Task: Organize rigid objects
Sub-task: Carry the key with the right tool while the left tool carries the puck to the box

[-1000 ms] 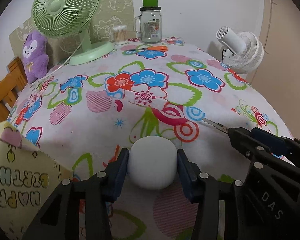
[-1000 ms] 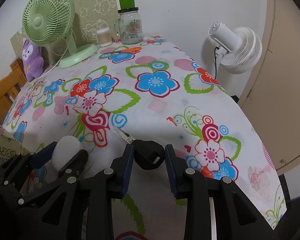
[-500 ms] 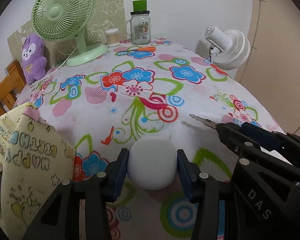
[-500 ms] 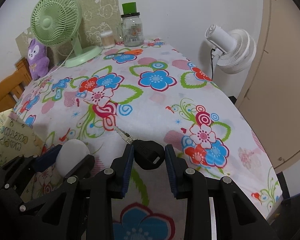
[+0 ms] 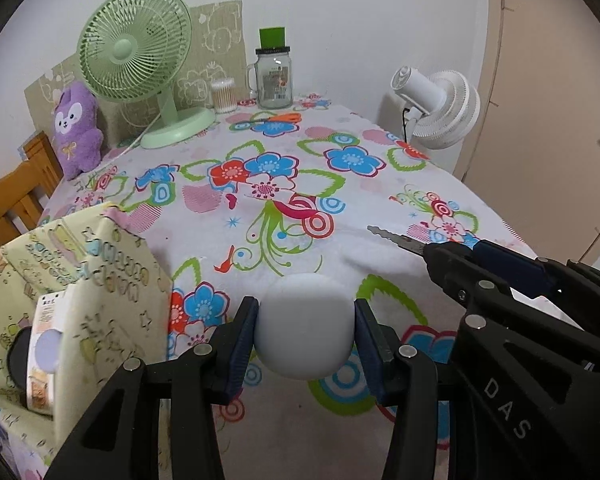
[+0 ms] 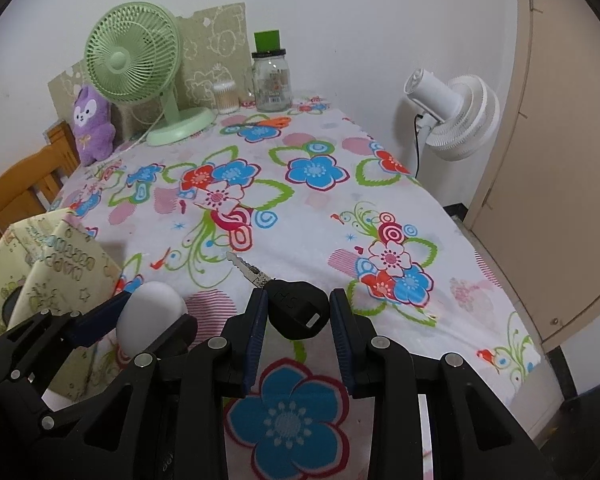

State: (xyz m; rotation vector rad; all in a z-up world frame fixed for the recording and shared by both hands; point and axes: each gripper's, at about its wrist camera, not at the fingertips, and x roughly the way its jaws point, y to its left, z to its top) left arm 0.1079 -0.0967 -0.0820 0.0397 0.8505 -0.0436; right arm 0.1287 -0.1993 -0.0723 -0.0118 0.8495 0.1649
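My left gripper (image 5: 306,330) is shut on a rounded white case (image 5: 305,324), held above the flowered tablecloth (image 5: 268,184). In the right wrist view the same white case (image 6: 150,316) shows at the lower left, in the left gripper (image 6: 140,320). My right gripper (image 6: 298,316) is shut on the black head of a key (image 6: 296,308), whose metal blade points away over the table. From the left wrist view the key (image 5: 396,238) and the right gripper (image 5: 460,256) appear at the right. A yellow patterned gift bag (image 5: 72,288) stands open at the lower left.
At the table's far end stand a green desk fan (image 5: 140,52), a purple plush toy (image 5: 76,128), a cotton-swab tub (image 5: 223,95), a glass jar with a green lid (image 5: 274,76) and orange scissors (image 5: 278,118). A white floor fan (image 5: 440,106) stands beyond the right edge, a wooden chair (image 5: 12,200) at left.
Both grippers have drawn back and up from the table with their objects still held. The gift bag has come further into view at the left.
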